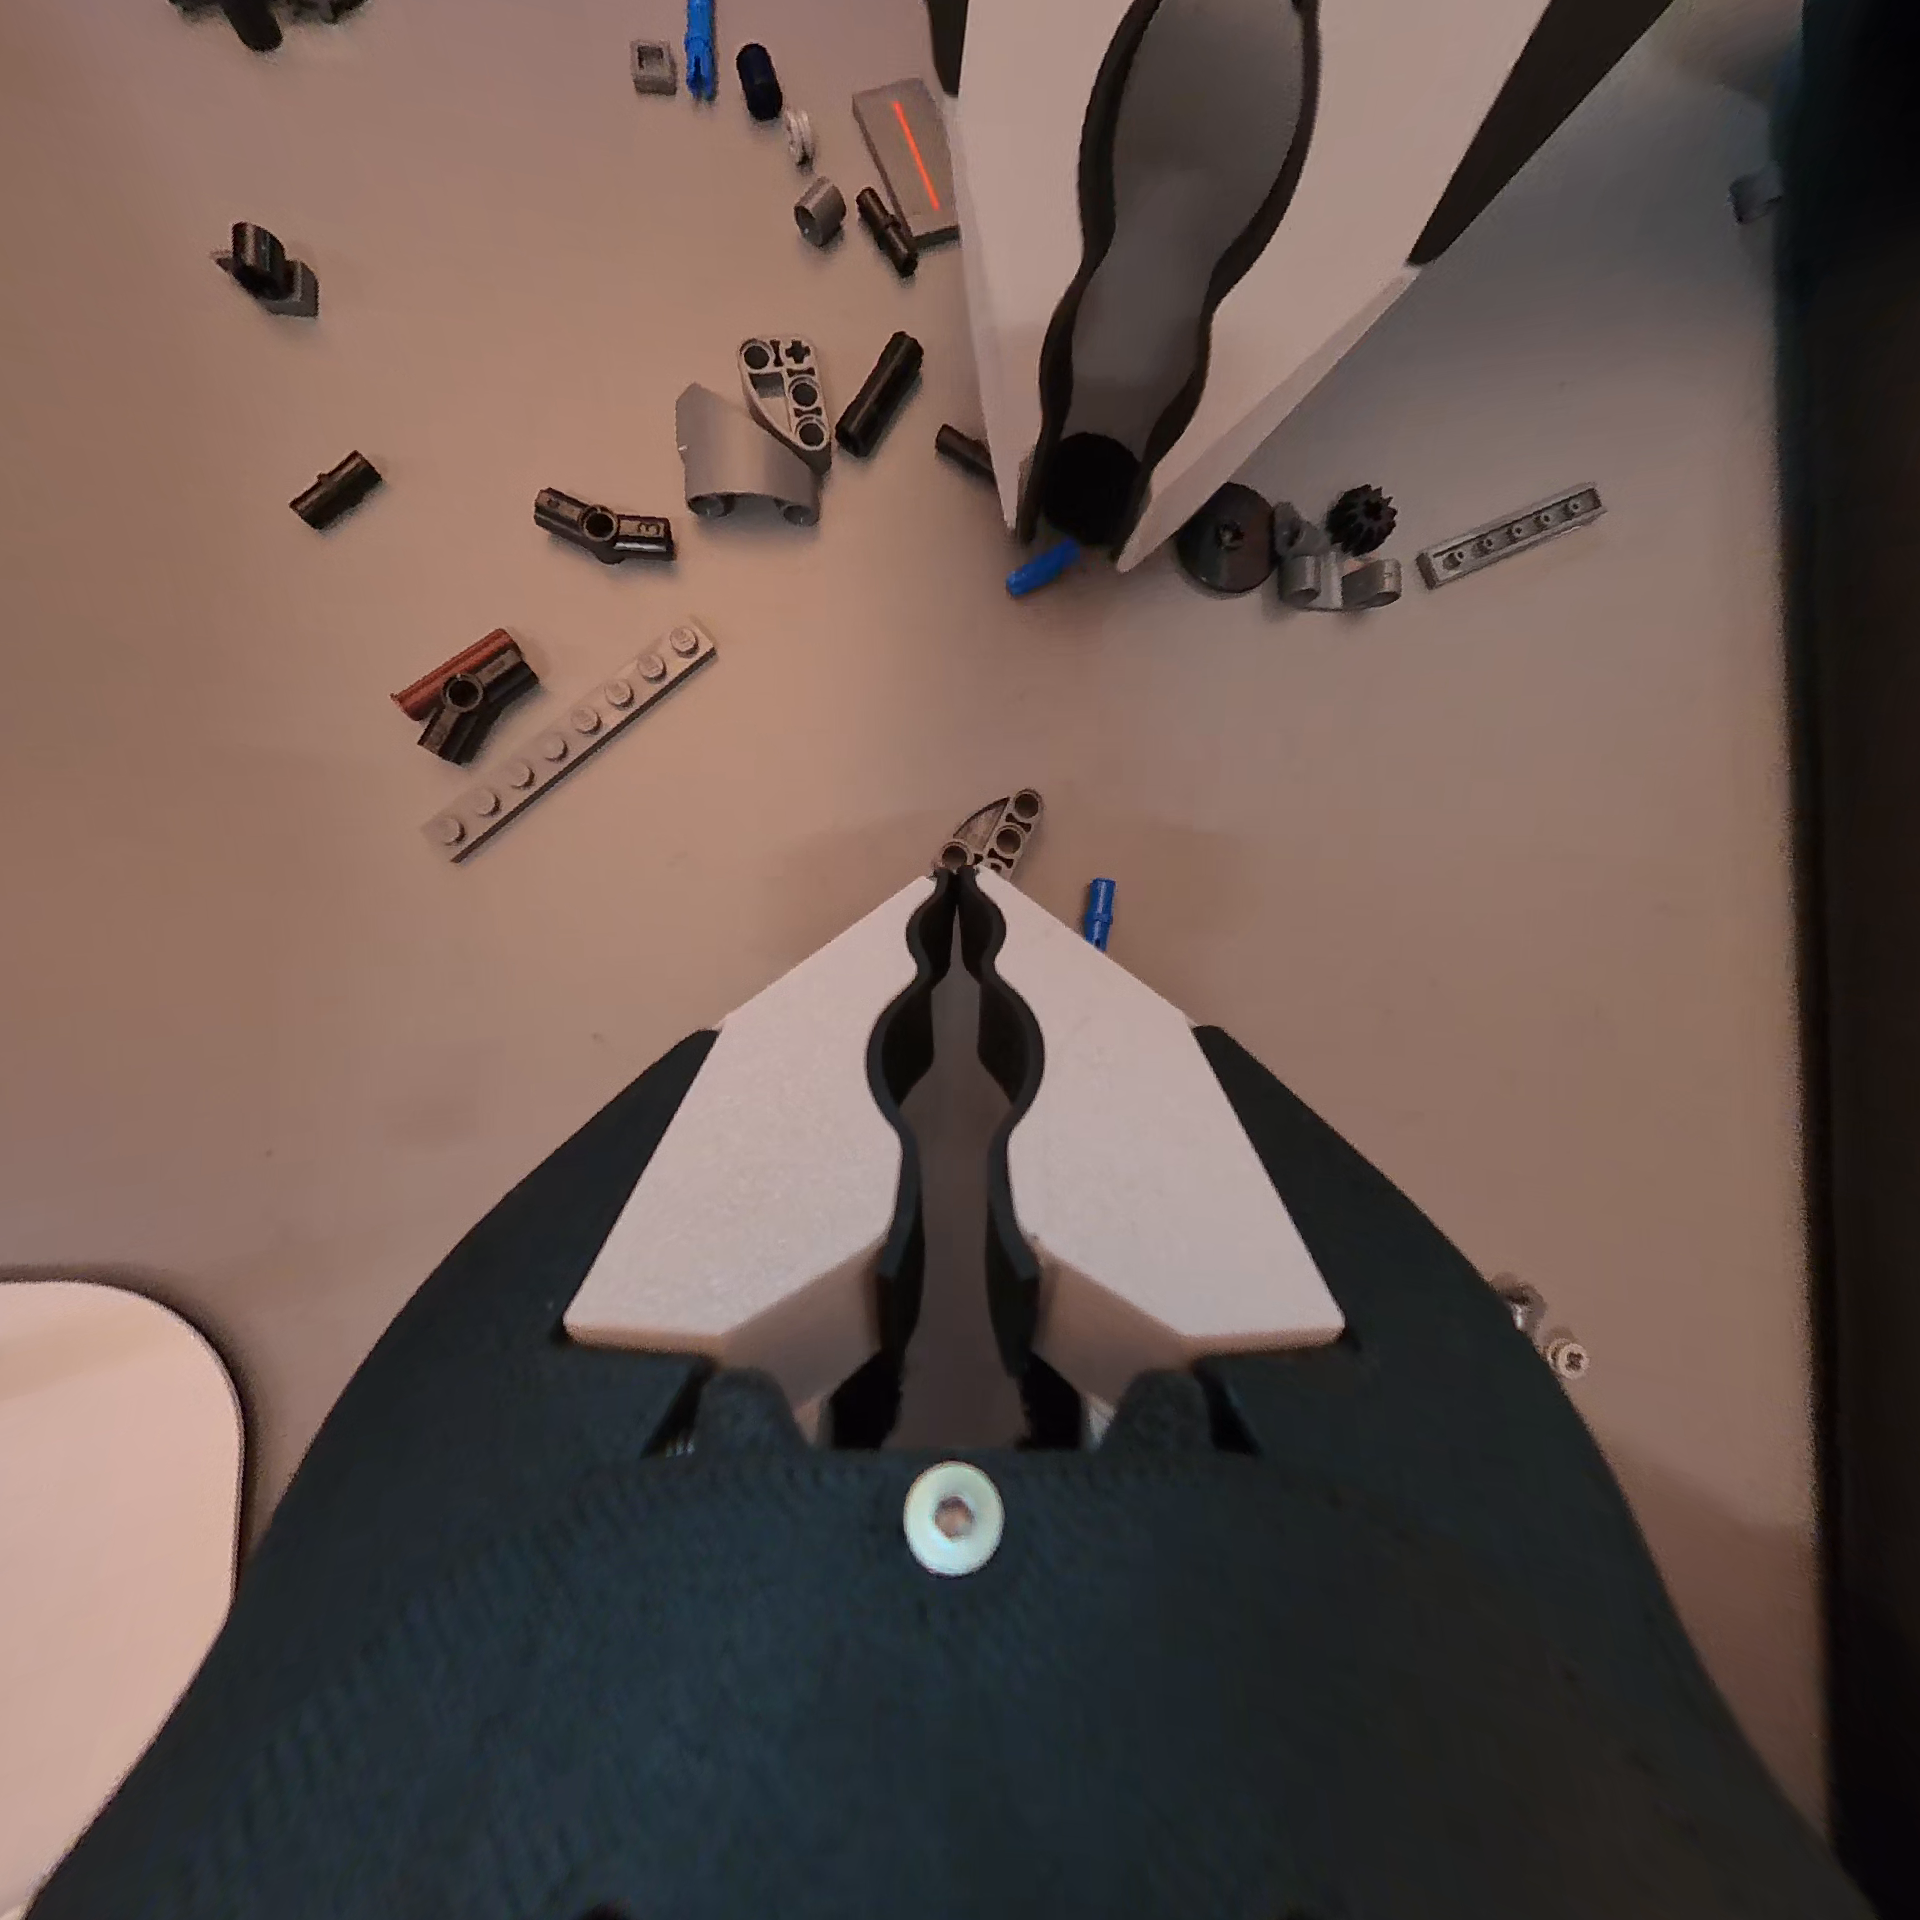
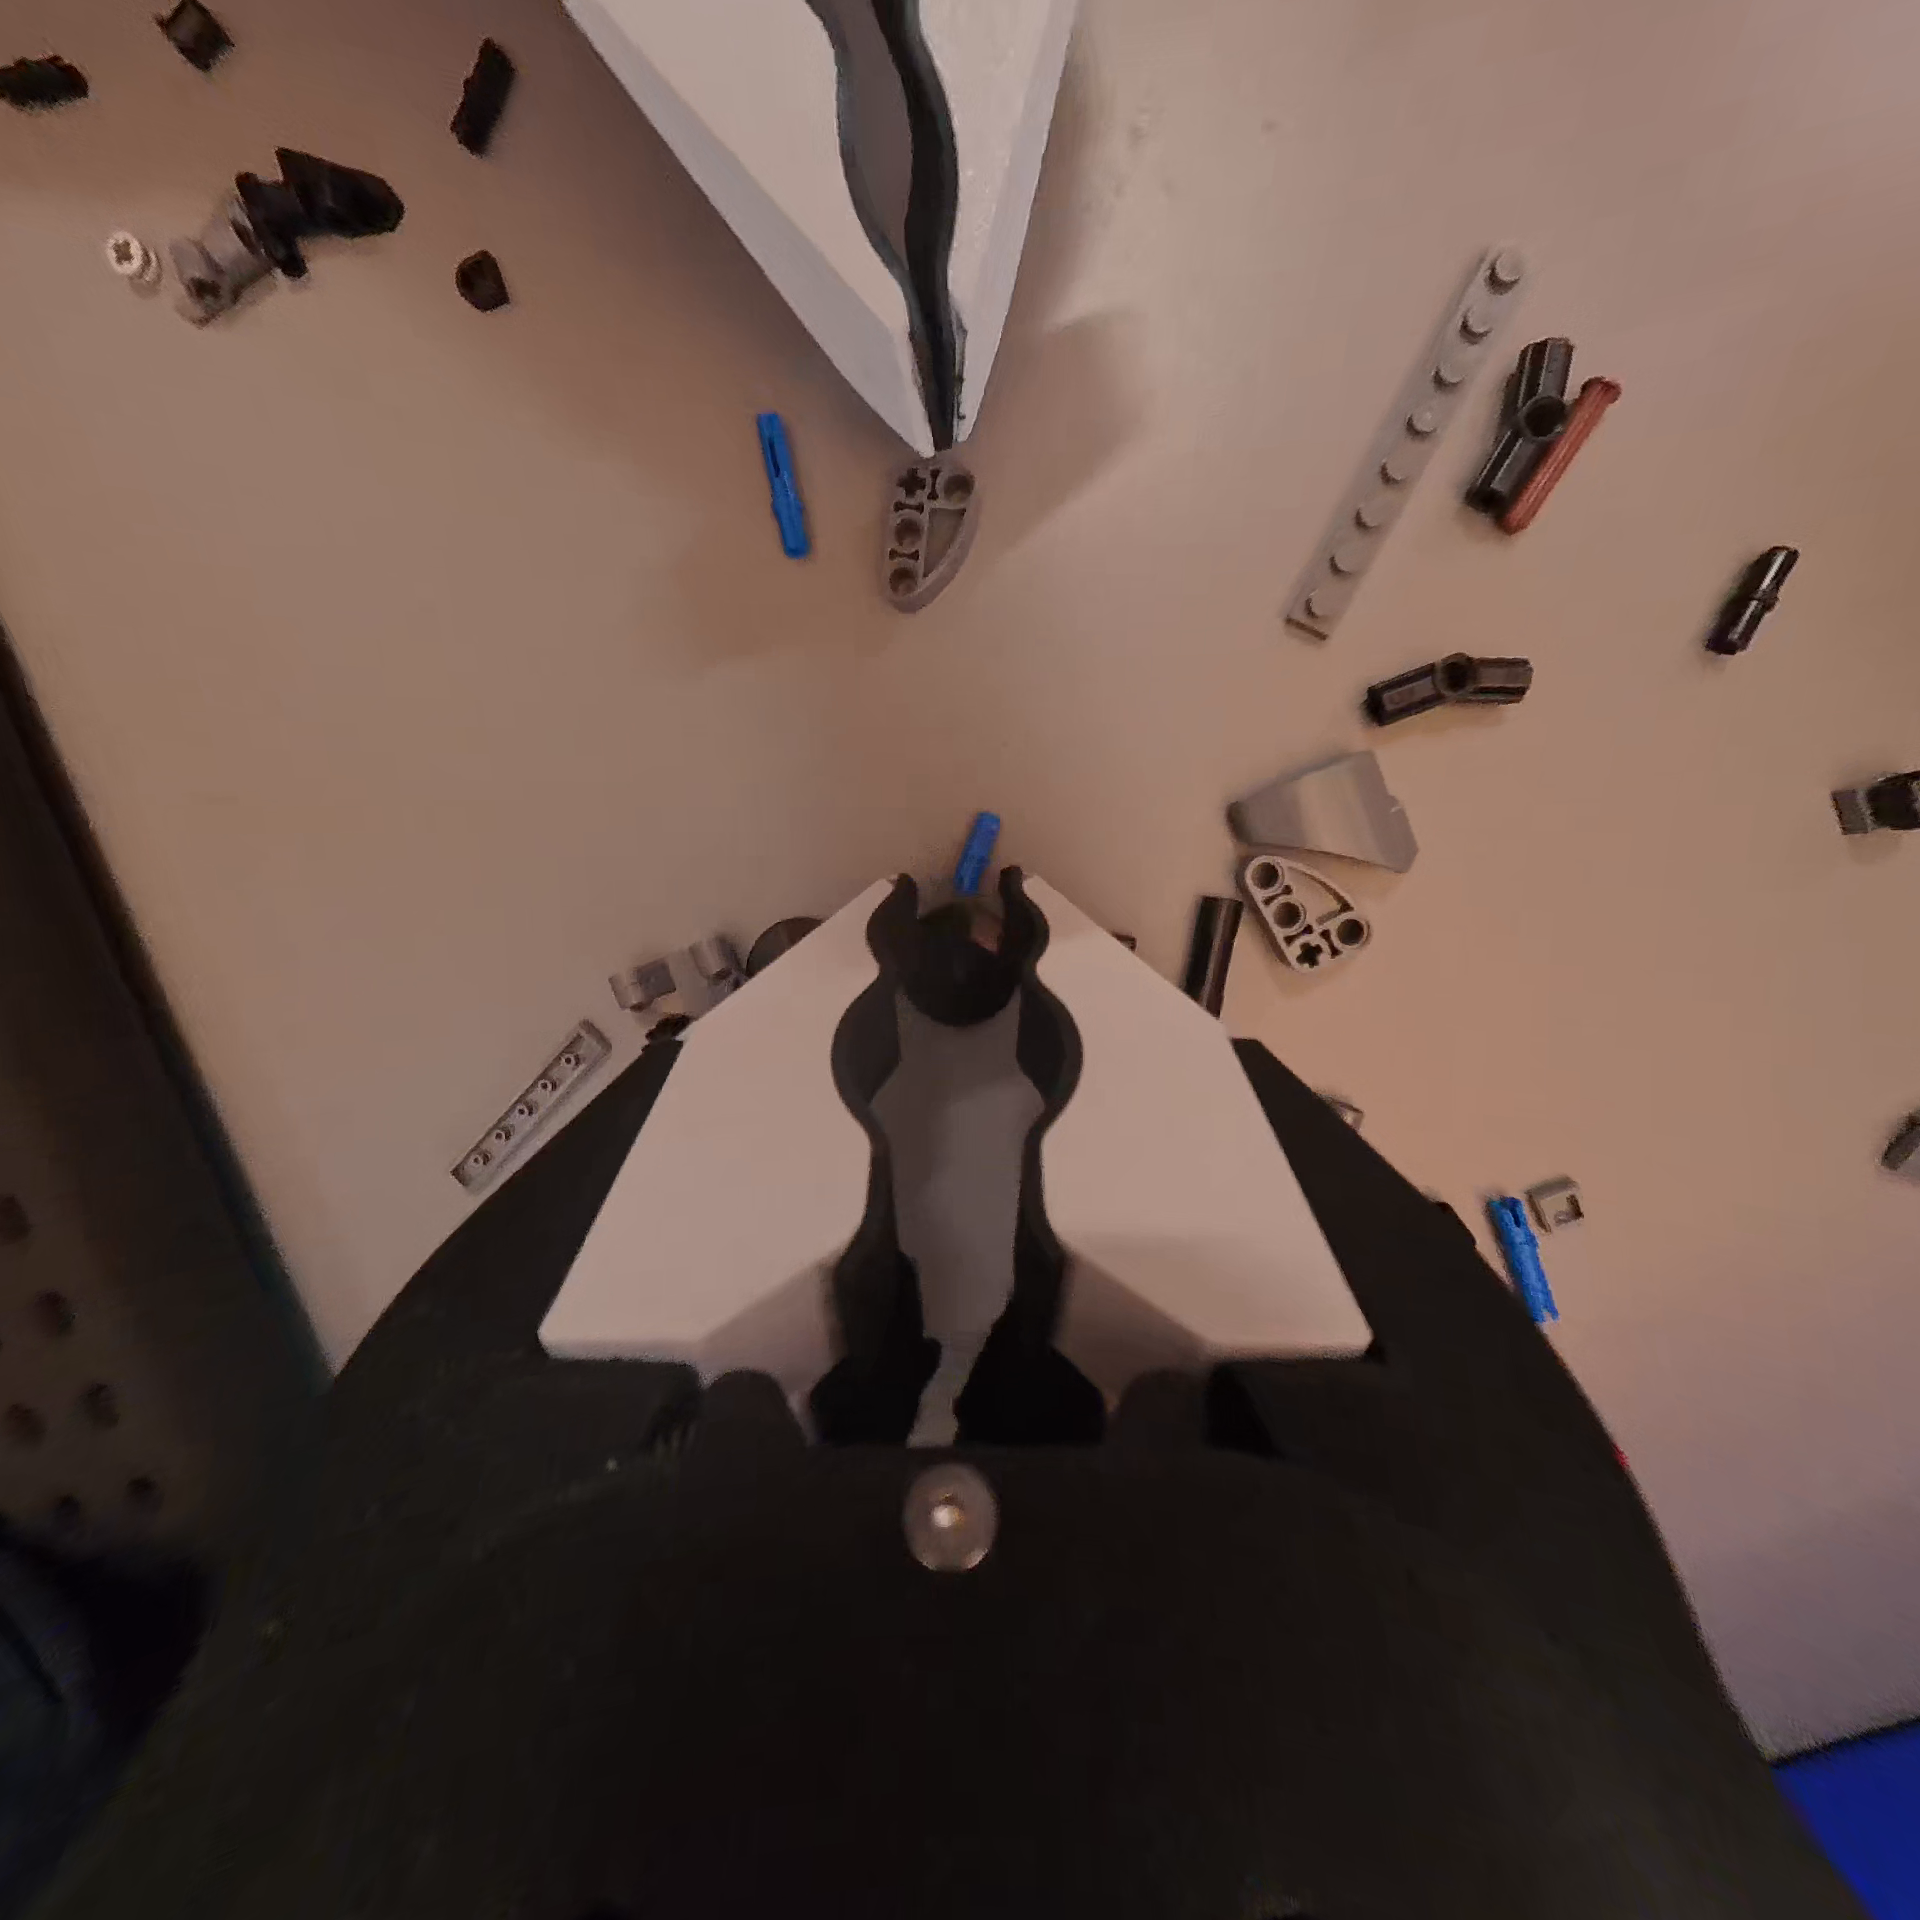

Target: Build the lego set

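Observation:
My left gripper (image 1: 956, 878) is shut, its tips pinching the narrow end of a grey teardrop-shaped beam (image 1: 992, 831). It also shows at the top of the right wrist view (image 2: 940, 436), holding the beam (image 2: 925, 530) low over the table. My right gripper (image 2: 956, 883) is shut on a round black piece (image 2: 956, 966). A blue pin (image 2: 977, 852) sticks out just past its tips; I cannot tell whether it is joined to the black piece. In the left wrist view the right gripper (image 1: 1081, 540) is ahead of the left, black piece (image 1: 1086, 488) and pin (image 1: 1042, 566) pointing down.
Loose parts lie around: a long grey plate (image 1: 571, 743), a grey curved panel (image 1: 743, 457), a second teardrop beam (image 1: 790, 395), black connectors (image 1: 603, 525), a spare blue pin (image 1: 1099, 909), a black gear (image 1: 1361, 514). A dark table edge (image 1: 1849, 935) runs along the right. Spacing between my two grippers at the tips: around 7 cm.

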### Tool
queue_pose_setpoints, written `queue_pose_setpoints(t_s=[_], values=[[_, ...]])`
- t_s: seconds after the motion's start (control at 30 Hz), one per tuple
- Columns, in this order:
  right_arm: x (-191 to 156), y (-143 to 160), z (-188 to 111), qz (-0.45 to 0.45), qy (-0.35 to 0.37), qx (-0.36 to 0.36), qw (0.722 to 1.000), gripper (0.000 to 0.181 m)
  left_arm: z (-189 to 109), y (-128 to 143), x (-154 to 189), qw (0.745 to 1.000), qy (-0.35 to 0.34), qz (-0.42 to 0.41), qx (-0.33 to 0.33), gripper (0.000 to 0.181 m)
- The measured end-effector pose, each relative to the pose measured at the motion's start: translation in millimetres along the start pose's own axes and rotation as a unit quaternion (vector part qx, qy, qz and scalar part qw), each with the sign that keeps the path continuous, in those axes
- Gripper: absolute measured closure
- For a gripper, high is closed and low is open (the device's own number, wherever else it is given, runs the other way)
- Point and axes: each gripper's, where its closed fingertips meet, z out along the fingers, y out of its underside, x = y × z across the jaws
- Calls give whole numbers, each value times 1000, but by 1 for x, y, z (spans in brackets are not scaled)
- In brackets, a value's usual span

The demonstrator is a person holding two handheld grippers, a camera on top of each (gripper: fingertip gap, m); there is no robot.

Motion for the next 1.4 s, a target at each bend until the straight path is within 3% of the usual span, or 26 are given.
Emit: queue_pose_setpoints(t_s=[0.2,0.5,0.67,0.77,0.83,1.4], values=[[4,-2,-1,6,2,14,1000,165,1,-1,-1,1000,-2,-1,2,181],[8,-5,4,-3,17,13,1000,179,1,-3,0,1000,-5,7,7,181],[4,-22,0,-5,2,57,998,178,-1,-27,10,996,-23,74,54,168],[2,-30,-4,3,-9,85,996,178,5,-31,14,991,-49,117,40,164],[0,-35,-7,6,-19,103,995,178,9,-29,10,991,-66,118,20,166],[-4,-48,-17,8,-37,152,988,178,7,-36,12,990,-56,117,60,180]])
